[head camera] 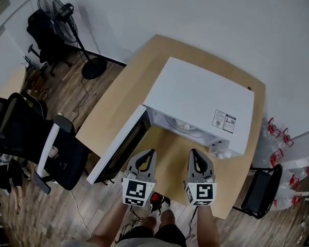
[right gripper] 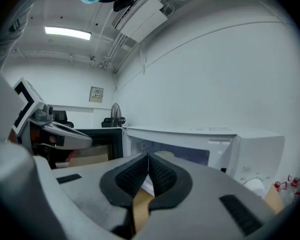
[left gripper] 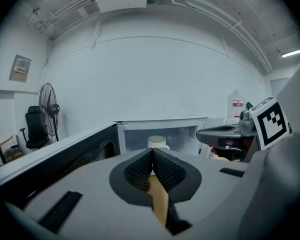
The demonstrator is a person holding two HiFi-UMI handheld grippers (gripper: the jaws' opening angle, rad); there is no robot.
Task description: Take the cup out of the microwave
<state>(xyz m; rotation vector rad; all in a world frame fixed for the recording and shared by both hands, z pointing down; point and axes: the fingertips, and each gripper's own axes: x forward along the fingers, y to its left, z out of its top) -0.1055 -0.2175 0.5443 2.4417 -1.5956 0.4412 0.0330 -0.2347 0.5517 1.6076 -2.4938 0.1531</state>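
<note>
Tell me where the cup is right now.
In the left gripper view, the cup stands inside the open microwave, dead ahead beyond the shut left gripper, with the open door on its left.

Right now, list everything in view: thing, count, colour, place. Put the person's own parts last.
microwave: one, white, on the table, door swung open at its left.
cup: one, white, inside the microwave.
table: one, light wood, under the microwave.
fan: one, black, standing on the floor, far left.
chairs: three, black, on the floor; two left of the table, one right.
left gripper: one, grey, shut, empty, before the microwave.
right gripper: one, grey, shut, empty, beside it.
forearms: two, bottom edge.
</note>
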